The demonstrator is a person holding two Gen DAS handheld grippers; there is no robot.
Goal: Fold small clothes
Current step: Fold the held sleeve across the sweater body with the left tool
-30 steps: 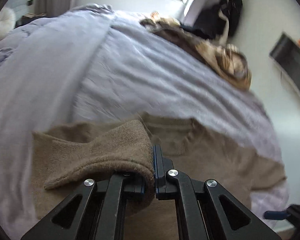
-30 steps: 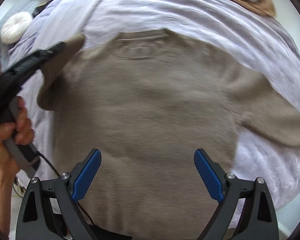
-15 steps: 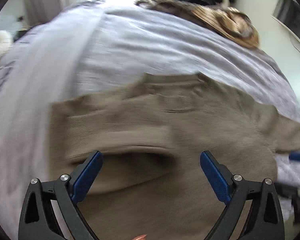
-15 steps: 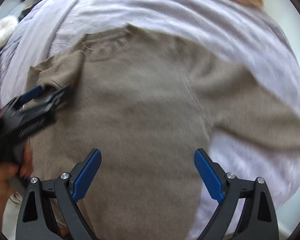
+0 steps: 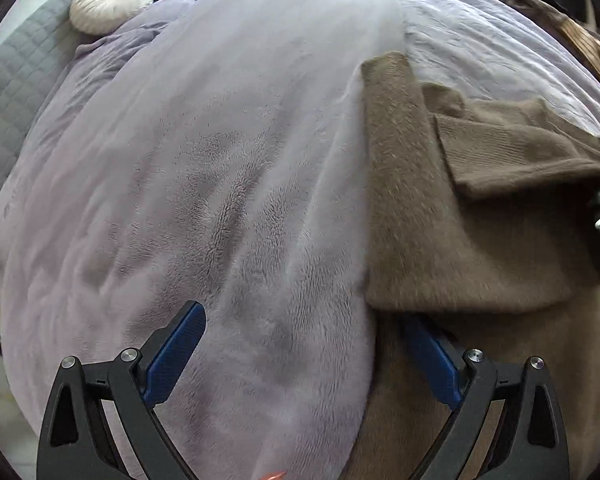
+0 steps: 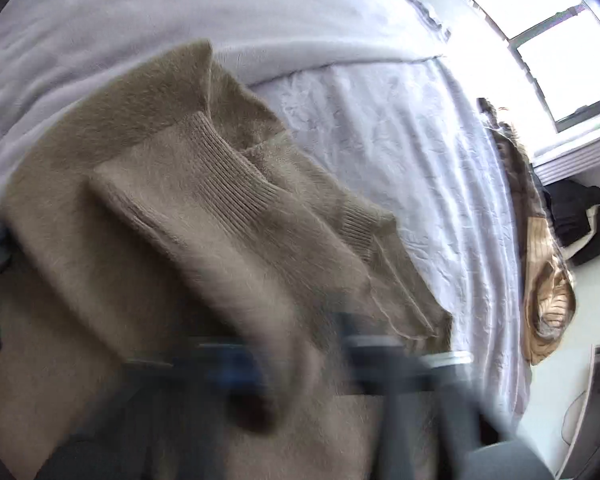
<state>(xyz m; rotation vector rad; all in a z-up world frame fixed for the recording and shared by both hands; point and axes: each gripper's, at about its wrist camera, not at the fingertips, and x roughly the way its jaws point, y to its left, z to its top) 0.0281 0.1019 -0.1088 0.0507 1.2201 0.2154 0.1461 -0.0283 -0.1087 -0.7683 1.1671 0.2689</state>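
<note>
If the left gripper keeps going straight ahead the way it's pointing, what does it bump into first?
Most likely the fluffy lilac blanket, which fills the space ahead of the open left gripper. Its right-hand finger already sits at the edge of the brown sweater, so it may brush that too; depth is unclear.

Definitely a home bedroom: a bed under a fuzzy lilac blanket (image 5: 220, 184), round white pillow (image 5: 110, 5) at the far left, a window (image 6: 540, 12) and clothes piled (image 6: 580, 216) far right.

Blown-out window (image 6: 548, 20) glare, motion-blurred right claw (image 6: 300, 364), fisheye-bent edges.
</note>
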